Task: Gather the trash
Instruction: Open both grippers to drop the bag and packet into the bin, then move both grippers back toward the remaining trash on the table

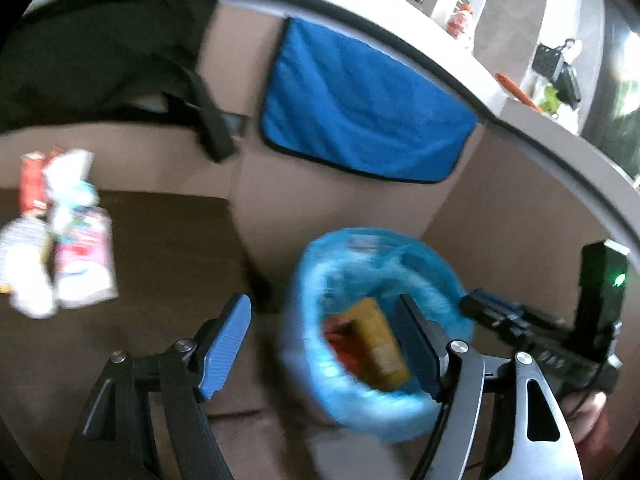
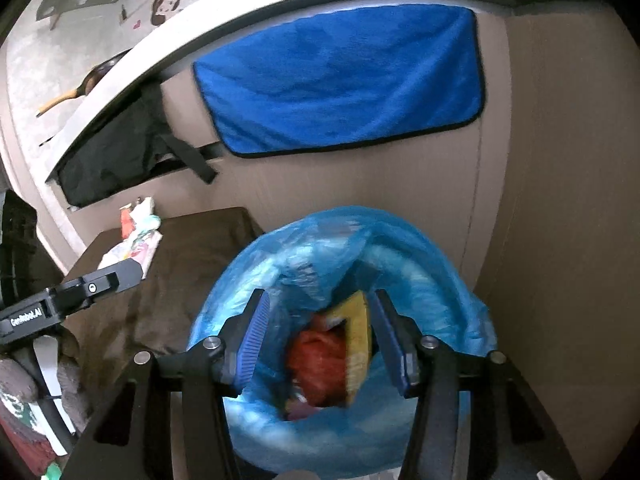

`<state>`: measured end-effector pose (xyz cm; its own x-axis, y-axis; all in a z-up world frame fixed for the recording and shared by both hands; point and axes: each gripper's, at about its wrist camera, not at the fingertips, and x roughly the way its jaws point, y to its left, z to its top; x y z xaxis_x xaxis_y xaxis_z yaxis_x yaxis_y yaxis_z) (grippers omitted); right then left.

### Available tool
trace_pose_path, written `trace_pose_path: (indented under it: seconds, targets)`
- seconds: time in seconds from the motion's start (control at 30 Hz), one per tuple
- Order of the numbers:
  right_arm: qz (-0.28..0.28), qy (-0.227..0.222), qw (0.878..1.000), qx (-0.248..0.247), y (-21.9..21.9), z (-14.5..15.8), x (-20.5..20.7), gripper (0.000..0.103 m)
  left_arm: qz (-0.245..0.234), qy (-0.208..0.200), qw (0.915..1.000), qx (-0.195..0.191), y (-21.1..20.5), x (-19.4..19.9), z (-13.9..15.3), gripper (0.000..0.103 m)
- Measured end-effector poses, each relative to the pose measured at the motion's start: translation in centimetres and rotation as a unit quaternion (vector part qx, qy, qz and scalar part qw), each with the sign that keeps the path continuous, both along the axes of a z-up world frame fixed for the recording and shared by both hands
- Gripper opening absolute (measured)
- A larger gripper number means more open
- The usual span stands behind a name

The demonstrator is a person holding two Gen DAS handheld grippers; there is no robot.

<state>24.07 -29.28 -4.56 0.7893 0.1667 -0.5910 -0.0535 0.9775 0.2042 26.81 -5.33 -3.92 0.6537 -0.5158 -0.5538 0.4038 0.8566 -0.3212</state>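
Blue-lined bin (image 2: 344, 320) sits low centre, a yellow packet (image 2: 356, 344) and red wrapper (image 2: 320, 360) inside; the right gripper (image 2: 320, 344) hangs parted and empty above. The left gripper (image 1: 320, 344), wide open, should swing toward the wrappers (image 1: 60, 232) at far left

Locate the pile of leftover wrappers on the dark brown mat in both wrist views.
Left wrist: crumpled white, red and pink wrappers, far left, mid-height.
Right wrist: same pile, left of centre, beyond the blue-lined bin.
Shared landmark: blue cloth hanging behind.
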Motion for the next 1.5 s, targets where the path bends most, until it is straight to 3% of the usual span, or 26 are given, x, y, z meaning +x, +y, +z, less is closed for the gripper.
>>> trace_pose_path:
  seconds: [0.13, 0.5, 0.73, 0.87, 1.0, 1.13, 1.37, 1.43, 1.5]
  targets:
    - [0.028, -0.005, 1.000, 0.012, 2.8, 0.6, -0.3, 0.050, 0.049, -0.033, 0.9975, 0.040, 3.8, -2.6, 0.7, 0.074]
    - [0.147, -0.017, 0.989, 0.010, 15.6, 1.6, -0.3, 0.053, 0.140, -0.038, 0.9884, 0.047, 15.7, -5.5, 0.7, 0.074]
    - [0.204, 0.003, 0.979, 0.000, 21.8, 0.3, 0.8, 0.053, 0.223, -0.060, 0.9709, 0.064, 26.6, -6.5, -1.1, 0.074]
    - [0.225, 0.014, 0.974, 0.002, 23.7, -0.2, 1.8, 0.053, 0.267, -0.023, 0.9612, 0.064, 32.2, -5.3, -3.5, 0.074]
    - [0.236, 0.021, 0.972, -0.009, 25.5, -0.7, 2.9, 0.053, 0.271, 0.023, 0.9607, 0.058, 34.3, -2.5, -5.7, 0.074]
    - [0.247, 0.031, 0.968, -0.014, 27.0, -1.1, 4.1, 0.053, 0.275, 0.052, 0.9557, 0.091, 34.4, 0.2, -7.2, 0.074]
    - [0.262, 0.027, 0.964, -0.040, 29.1, -1.3, 5.8, 0.053, 0.262, 0.082, 0.9545, 0.116, 34.1, 2.9, -8.5, 0.073]
    - [0.268, 0.026, 0.962, -0.046, 29.9, -1.2, 6.5, 0.053, 0.272, 0.095, 0.9496, 0.123, 34.2, 3.5, -8.8, 0.072]
    - [0.278, 0.020, 0.959, -0.053, 30.8, -1.0, 7.0, 0.053, 0.273, 0.099, 0.9502, 0.112, 34.6, 3.7, -8.9, 0.069]
